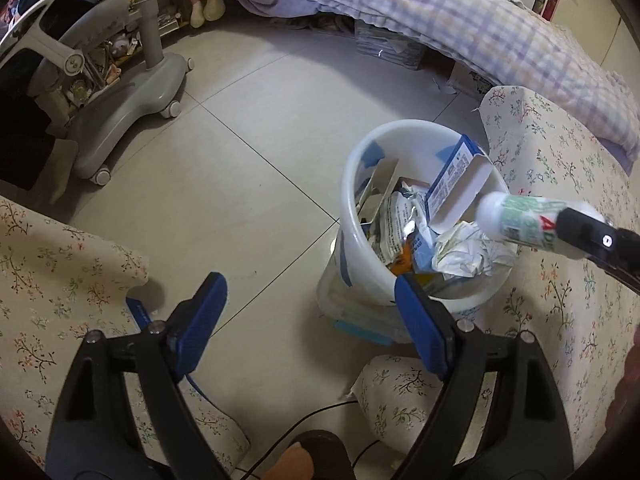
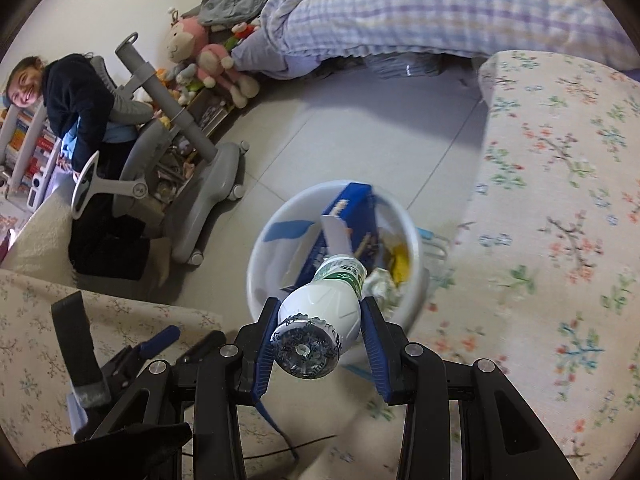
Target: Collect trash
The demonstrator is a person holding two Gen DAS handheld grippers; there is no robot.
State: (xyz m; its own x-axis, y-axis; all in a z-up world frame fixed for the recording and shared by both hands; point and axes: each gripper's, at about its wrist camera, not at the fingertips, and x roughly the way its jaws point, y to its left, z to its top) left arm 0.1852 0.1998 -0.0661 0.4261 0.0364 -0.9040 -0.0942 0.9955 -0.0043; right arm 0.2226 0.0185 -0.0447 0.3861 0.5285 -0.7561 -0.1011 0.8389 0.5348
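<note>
A white bucket point(image 1: 360, 168) stands on the tiled floor, holding a blue carton point(image 1: 452, 176), foil wrappers and crumpled paper point(image 1: 468, 252). It also shows in the right wrist view point(image 2: 276, 236). My right gripper point(image 2: 318, 312) is shut on a white plastic bottle point(image 2: 320, 308) with a green label, held over the bucket's near rim. In the left wrist view the bottle point(image 1: 516, 216) comes in from the right above the bucket. My left gripper point(image 1: 310, 300) is open and empty, low beside the bucket.
Flower-patterned cushions point(image 1: 560, 184) flank the bucket on the right and front left point(image 1: 52, 264). A grey wheeled chair base point(image 1: 132, 100) stands at the left, with a person point(image 2: 76, 92) on the chair. A bed with a checked quilt point(image 1: 460, 20) lies behind.
</note>
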